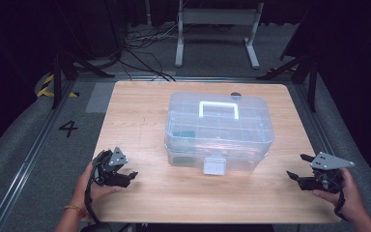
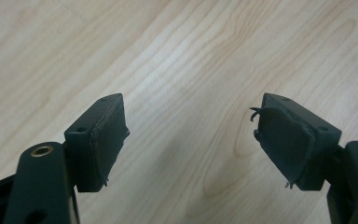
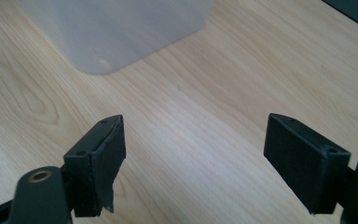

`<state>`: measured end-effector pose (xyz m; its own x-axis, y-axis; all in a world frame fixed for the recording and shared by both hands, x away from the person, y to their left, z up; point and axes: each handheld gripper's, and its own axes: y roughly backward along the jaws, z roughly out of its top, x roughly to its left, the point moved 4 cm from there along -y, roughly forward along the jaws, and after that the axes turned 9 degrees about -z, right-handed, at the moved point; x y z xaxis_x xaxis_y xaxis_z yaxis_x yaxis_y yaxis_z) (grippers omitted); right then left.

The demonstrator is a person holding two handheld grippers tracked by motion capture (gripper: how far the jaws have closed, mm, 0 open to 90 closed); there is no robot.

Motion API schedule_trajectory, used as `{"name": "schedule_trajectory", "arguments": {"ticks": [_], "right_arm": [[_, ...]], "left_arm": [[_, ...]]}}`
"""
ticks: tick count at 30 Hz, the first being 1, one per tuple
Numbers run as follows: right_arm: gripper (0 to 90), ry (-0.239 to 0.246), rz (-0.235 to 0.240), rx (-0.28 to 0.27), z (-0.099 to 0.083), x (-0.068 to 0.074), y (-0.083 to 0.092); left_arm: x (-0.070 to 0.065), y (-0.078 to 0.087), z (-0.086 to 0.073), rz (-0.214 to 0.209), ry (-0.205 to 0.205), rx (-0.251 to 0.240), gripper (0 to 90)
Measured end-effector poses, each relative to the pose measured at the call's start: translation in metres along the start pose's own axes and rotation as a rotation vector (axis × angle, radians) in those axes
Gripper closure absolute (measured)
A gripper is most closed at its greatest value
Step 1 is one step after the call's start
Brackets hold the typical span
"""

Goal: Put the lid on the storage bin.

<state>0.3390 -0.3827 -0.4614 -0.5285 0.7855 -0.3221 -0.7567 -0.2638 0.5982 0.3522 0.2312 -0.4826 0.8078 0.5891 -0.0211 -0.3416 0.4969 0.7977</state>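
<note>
Box: clear plastic box (image 1: pixel 219 131) mid-table, lid down, latch (image 1: pixel 214 166) facing the person | Left gripper (image 1: pixel 124 177): jaws apart, empty, near the table's (image 1: pixel 140 111) front-left | Right gripper (image 1: pixel 299 179): jaws apart, empty, front-right | Risk: a one-sided push could slide or twist the light box; pads may slip on smooth plastic.

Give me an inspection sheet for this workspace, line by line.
Surface: wooden table, bare around the box.
Job's things: clear plastic box, lid down, white handle on top, front latch facing the person.
Clutter: nothing seen.
Grippers: left tongs and right tongs open, empty, on either side of the box, not touching it.
Cables: one trailing from each tool; loose black cables on the floor behind.
Surroundings: grey floor, white stand, dark backdrop.
</note>
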Motion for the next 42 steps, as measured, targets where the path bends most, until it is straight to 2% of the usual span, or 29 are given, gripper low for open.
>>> {"name": "schedule_trajectory", "arguments": {"ticks": [4,10,12,14,16,18,19,22,42], "right_arm": [[20.5,-0.028,-0.013,0.025,-0.017,-0.003,-0.001],[20.5,-0.131,-0.015,0.047,-0.05,-0.013,-0.001],[20.4,-0.165,-0.025,0.062,-0.06,-0.015,0.0],[20.2,-0.185,-0.019,0.064,-0.067,-0.016,0.0],[19.6,-0.221,-0.01,0.057,-0.072,-0.016,-0.001],[18.0,-0.233,0.011,0.058,-0.076,-0.016,-0.003],[17.7,-0.24,0.017,0.059,-0.076,-0.017,-0.004],[16.0,-0.268,0.039,0.079,-0.078,-0.019,-0.005],[13.4,-0.278,0.021,0.088,-0.075,-0.017,-0.008]], "left_arm": [[0.002,-0.001,-0.011,-0.007,0.007,0.006,24.1],[0.0,-0.005,-0.028,-0.061,0.05,-0.021,22.6],[0.0,-0.006,-0.029,-0.051,0.069,-0.021,17.7],[0.0,-0.006,-0.033,-0.065,0.103,-0.046,17.3],[-0.001,-0.006,-0.036,-0.062,0.108,-0.079,17.2],[-0.001,-0.007,-0.038,-0.047,0.103,-0.102,16.4],[-0.002,-0.007,-0.038,-0.043,0.115,-0.115,16.0],[-0.003,-0.008,-0.039,-0.039,0.119,-0.127,15.3],[-0.004,-0.008,-0.039,-0.039,0.123,-0.129,15.2]]}}
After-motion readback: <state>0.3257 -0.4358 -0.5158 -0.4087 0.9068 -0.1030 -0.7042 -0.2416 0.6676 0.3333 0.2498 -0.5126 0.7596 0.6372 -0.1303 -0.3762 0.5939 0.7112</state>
